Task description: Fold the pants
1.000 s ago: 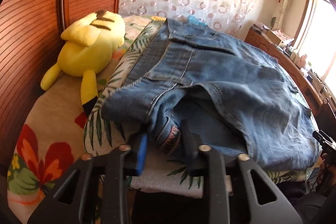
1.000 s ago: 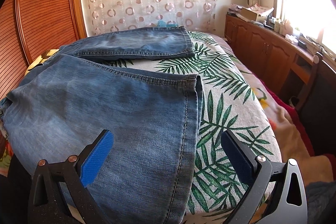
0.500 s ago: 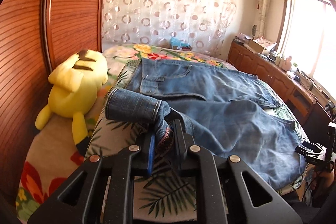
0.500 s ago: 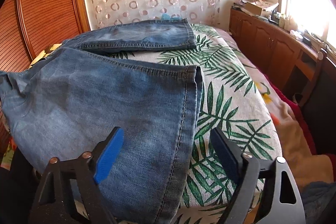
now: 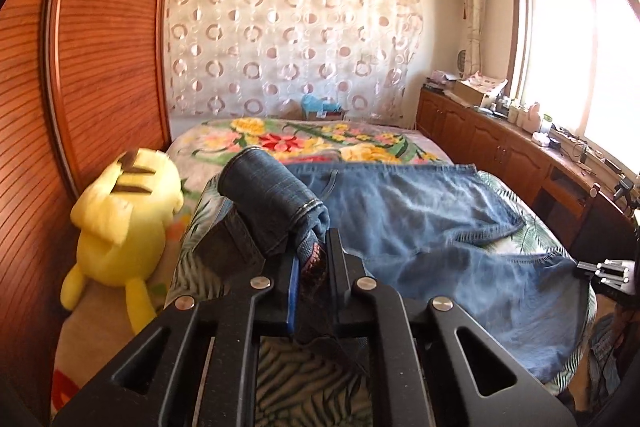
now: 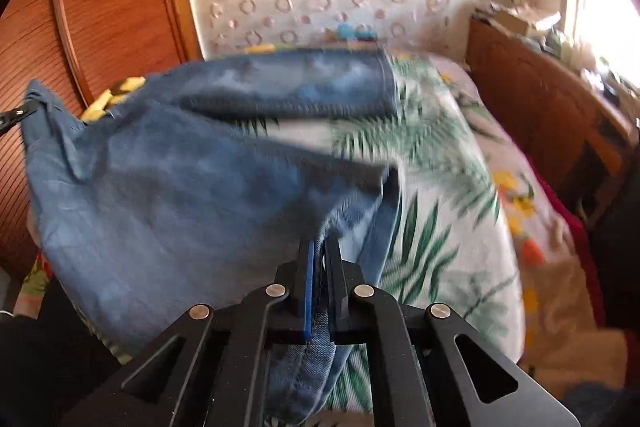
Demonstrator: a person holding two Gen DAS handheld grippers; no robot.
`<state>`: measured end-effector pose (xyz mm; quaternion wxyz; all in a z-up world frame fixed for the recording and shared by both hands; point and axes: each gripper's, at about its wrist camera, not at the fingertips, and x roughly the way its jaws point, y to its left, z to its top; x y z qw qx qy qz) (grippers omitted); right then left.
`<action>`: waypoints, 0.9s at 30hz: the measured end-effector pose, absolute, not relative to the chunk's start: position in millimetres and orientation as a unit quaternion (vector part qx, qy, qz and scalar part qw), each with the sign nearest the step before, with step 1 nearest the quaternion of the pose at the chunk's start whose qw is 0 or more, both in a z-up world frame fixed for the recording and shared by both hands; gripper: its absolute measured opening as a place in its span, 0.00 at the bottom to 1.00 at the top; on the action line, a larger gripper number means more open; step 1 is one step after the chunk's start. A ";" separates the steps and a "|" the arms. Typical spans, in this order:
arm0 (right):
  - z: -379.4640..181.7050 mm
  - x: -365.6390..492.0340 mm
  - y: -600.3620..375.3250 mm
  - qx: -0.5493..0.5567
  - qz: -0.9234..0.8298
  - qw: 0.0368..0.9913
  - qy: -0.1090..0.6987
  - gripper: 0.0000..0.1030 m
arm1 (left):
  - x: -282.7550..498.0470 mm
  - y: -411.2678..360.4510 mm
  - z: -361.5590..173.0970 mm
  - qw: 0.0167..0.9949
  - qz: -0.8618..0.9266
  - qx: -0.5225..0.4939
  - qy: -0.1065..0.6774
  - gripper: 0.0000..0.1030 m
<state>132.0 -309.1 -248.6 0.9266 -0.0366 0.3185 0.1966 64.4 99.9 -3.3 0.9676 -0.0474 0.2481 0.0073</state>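
**Both tongs gripping a pair of jeans above the bed**

The left gripper (image 5: 310, 263) is closing its jaws on a bunched fold of the jeans (image 5: 420, 223), with the denim pinched between its pads; a rolled band of cloth is standing up just beyond the fingertips and is hiding the fabric behind it. The right gripper (image 6: 318, 255) is holding its jaws nearly together on the hem edge of one leg, and the cloth is running between the pads and hanging below them. In the right wrist view the jeans (image 6: 180, 187) are smeared by motion blur, so seams and the far leg are hard to make out. The left gripper is appearing there only as a dark tip at the left edge, holding a corner of the denim. The rest of the jeans is lying spread across the bed (image 5: 280, 379), over a palm-leaf cover. A yellow plush toy (image 5: 120, 223) is sitting beside the bed's left side, against a slatted wooden door (image 5: 100, 67). A curtain with ring patterns (image 5: 288, 39) is covering the far wall, and a wooden cabinet (image 5: 500, 151) is running under a bright, overexposed window (image 5: 580, 67).
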 end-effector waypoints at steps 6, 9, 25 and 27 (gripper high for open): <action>-201.3 152.5 -305.3 -0.063 0.198 0.939 0.273 0.04 | 97.4 97.0 14.8 0.973 0.002 -0.039 0.227 0.12; -186.5 168.2 -297.6 -0.073 0.200 0.943 0.256 0.04 | 111.7 98.1 22.2 0.975 0.002 -0.040 0.220 0.12; -237.1 236.1 -283.0 -0.033 0.211 0.920 0.329 0.30 | 162.0 94.6 2.1 0.965 -0.010 -0.040 0.258 0.12; -233.2 223.4 -294.4 -0.029 0.205 0.924 0.321 0.41 | 163.8 94.2 3.0 0.965 -0.013 -0.042 0.259 0.12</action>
